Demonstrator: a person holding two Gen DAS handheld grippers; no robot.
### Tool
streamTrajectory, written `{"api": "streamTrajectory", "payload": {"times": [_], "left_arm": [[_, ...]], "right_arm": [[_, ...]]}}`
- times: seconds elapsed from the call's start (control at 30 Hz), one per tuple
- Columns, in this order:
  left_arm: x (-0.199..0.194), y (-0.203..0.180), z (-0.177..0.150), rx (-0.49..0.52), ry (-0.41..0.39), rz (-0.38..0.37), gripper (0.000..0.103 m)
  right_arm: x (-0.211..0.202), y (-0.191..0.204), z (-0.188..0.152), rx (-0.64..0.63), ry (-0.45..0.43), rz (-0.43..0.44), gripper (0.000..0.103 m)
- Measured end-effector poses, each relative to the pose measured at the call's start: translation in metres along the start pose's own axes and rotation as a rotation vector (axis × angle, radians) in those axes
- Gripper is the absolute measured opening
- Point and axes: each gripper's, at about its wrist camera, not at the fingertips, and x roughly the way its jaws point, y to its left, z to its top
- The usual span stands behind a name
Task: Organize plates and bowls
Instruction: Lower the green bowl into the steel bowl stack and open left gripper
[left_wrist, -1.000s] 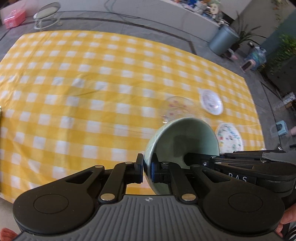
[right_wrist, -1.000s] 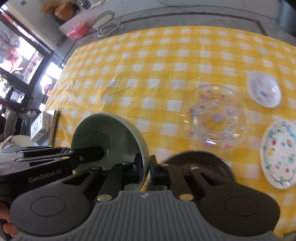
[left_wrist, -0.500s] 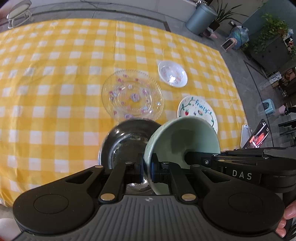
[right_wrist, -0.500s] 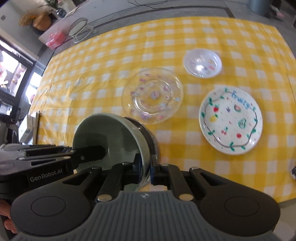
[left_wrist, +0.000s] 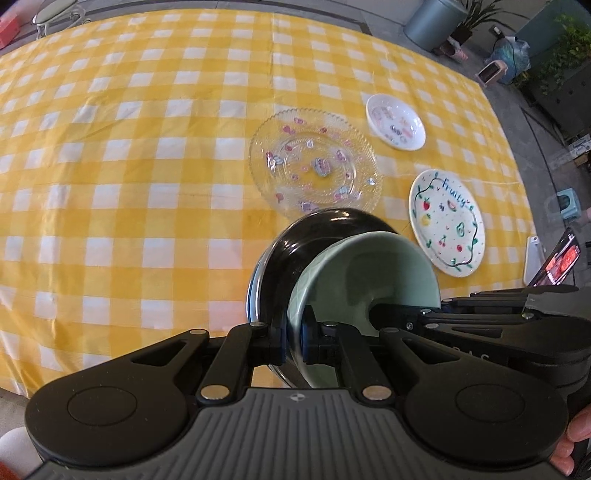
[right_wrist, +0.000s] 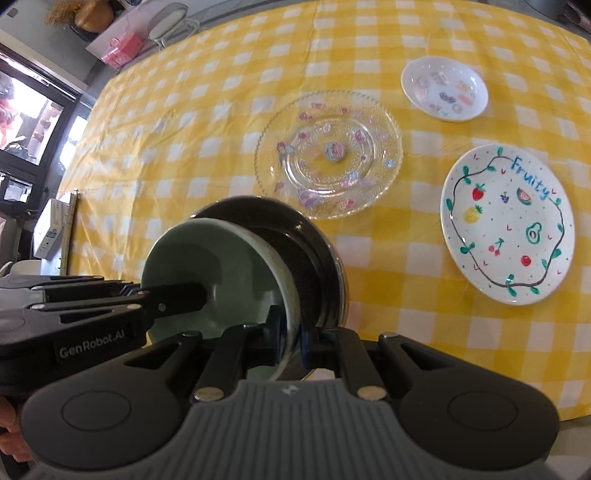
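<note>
right now both grippers are pinching the rim of the same pale green bowl (left_wrist: 364, 280), the left gripper (left_wrist: 293, 341) clenched on one side and the right gripper (right_wrist: 290, 341) clenched on the opposite side, so the bowl is hanging tipped between them. it is sitting partly inside the black bowl (right_wrist: 295, 236) near the front edge of the yellow checked tablecloth (left_wrist: 129, 166), though whether the two are touching underneath i cannot quite tell, since the fingers are blocking that spot.

beyond them, the clear glass plate (right_wrist: 328, 155) is lying just behind the black bowl, the small white dish (right_wrist: 445, 88) farther back, and the fruit-painted plate (right_wrist: 508, 225) off to the right, all apart from one another.

to nest it well, the person is probably needing to level the green bowl first, keeping both hands matched so it is not twisting, then lowering it centred until it is settling, and only then easing both pairs of fingers apart so the rim is not knocking the black one.
</note>
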Motion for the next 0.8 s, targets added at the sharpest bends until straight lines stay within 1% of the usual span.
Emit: {"api": "streamTrajectory", "payload": {"times": [0.07, 0.17, 0.23, 0.27, 0.33, 0.5, 0.67, 0.7, 0.77, 0.8], "left_arm": [[-0.001, -0.002, 0.001, 0.019, -0.011, 0.012, 0.007], [0.000, -0.003, 0.002, 0.027, -0.004, 0.025, 0.007], [0.001, -0.005, 0.002, 0.043, -0.009, 0.042, 0.009], [0.001, -0.007, 0.002, 0.056, -0.011, 0.055, 0.013], [0.002, -0.009, 0.000, 0.076, -0.014, 0.074, 0.014], [0.002, -0.005, 0.001, 0.061, -0.012, 0.062, 0.013], [-0.014, -0.003, 0.005, 0.064, -0.068, 0.057, 0.013], [-0.018, -0.003, 0.006, 0.066, -0.079, 0.054, 0.013], [-0.026, -0.005, 0.006, 0.081, -0.119, 0.060, 0.015], [-0.029, -0.006, 0.005, 0.092, -0.142, 0.065, 0.018]], "right_arm": [[0.001, 0.000, 0.002, -0.003, -0.004, -0.007, 0.008], [0.001, 0.006, 0.004, -0.022, -0.003, -0.034, 0.009], [0.001, 0.009, 0.004, -0.048, -0.003, -0.054, 0.010], [0.000, 0.011, 0.003, -0.062, -0.007, -0.066, 0.011], [-0.003, 0.012, 0.002, -0.083, -0.018, -0.076, 0.012], [-0.009, 0.014, 0.001, -0.096, -0.037, -0.081, 0.013], [-0.018, 0.013, -0.001, -0.106, -0.075, -0.079, 0.014], [-0.020, 0.013, -0.001, -0.108, -0.084, -0.083, 0.015], [-0.025, 0.012, -0.002, -0.107, -0.106, -0.059, 0.027], [-0.028, 0.012, -0.003, -0.106, -0.116, -0.047, 0.031]]}}
